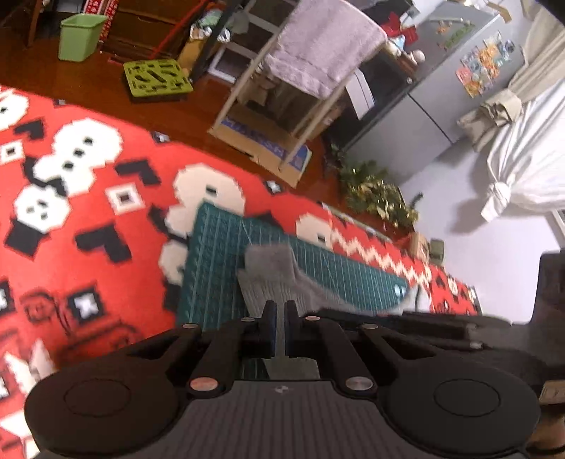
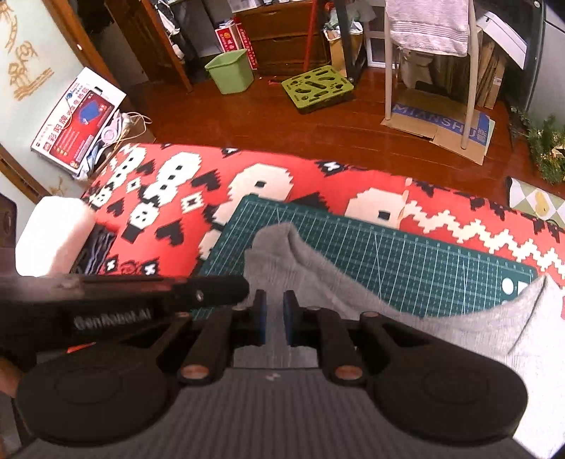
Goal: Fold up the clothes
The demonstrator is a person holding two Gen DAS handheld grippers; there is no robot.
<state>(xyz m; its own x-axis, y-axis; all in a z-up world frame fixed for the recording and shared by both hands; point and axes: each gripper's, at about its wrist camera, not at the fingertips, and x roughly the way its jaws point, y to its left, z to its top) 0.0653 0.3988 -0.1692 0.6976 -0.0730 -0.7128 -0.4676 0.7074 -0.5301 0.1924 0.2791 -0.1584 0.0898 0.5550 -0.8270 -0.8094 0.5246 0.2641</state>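
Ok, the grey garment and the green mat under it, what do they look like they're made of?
The grey garment looks like soft knit, probably cotton jersey or fleece: matte, slightly fuzzy, draping in rounded folds. The green mat looks like a stiff rubbery or PVC cutting mat: flat, matte, printed with a fine pale grid. Neither can be confirmed by sight alone.

Red patterned tablecloth (image 2: 282, 176) spreads wide, a green cutting mat (image 2: 406, 254) lying on it at centre. Up at 11 o'clock, a green plastic bin (image 2: 231, 70) stands on the wooden floor (image 2: 247, 120). At 12, a lime perforated tray (image 2: 317, 86). At 1 o'clock, a pale towel (image 2: 429, 24) drapes over a white rack (image 2: 471, 88), flattened cardboard (image 2: 441, 121) beneath.
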